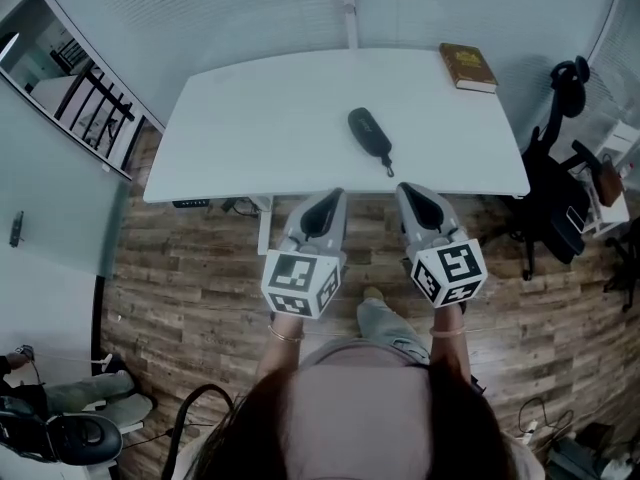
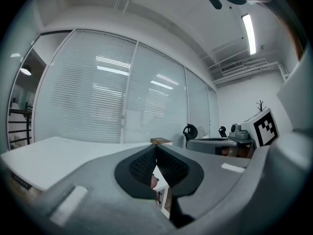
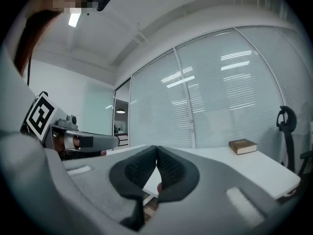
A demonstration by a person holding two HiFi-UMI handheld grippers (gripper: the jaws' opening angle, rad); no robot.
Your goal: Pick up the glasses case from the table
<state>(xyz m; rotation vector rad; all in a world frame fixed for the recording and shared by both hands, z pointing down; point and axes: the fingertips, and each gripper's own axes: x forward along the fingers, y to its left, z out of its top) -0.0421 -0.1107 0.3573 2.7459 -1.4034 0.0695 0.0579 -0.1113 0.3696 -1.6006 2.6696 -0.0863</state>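
Observation:
The glasses case [image 1: 369, 134] is a dark oblong pouch with a short strap, lying on the white table [image 1: 250, 118] right of its middle, near the front edge. Both grippers are held level just short of that edge. My left gripper [image 1: 333, 194] is below and left of the case, and my right gripper [image 1: 405, 188] is just below it. Neither touches the case. In the left gripper view the jaws [image 2: 156, 147] meet at their tips with nothing between them. The right gripper's jaws [image 3: 156, 148] are likewise shut and empty. The case is hidden in both gripper views.
A brown book [image 1: 467, 67] lies at the table's far right corner, and it shows again as the book [image 3: 243, 146]. A dark chair with headphones [image 1: 562, 158] stands right of the table. Window blinds [image 1: 300, 8] run behind it. Wood floor [image 1: 190, 258] lies below the grippers.

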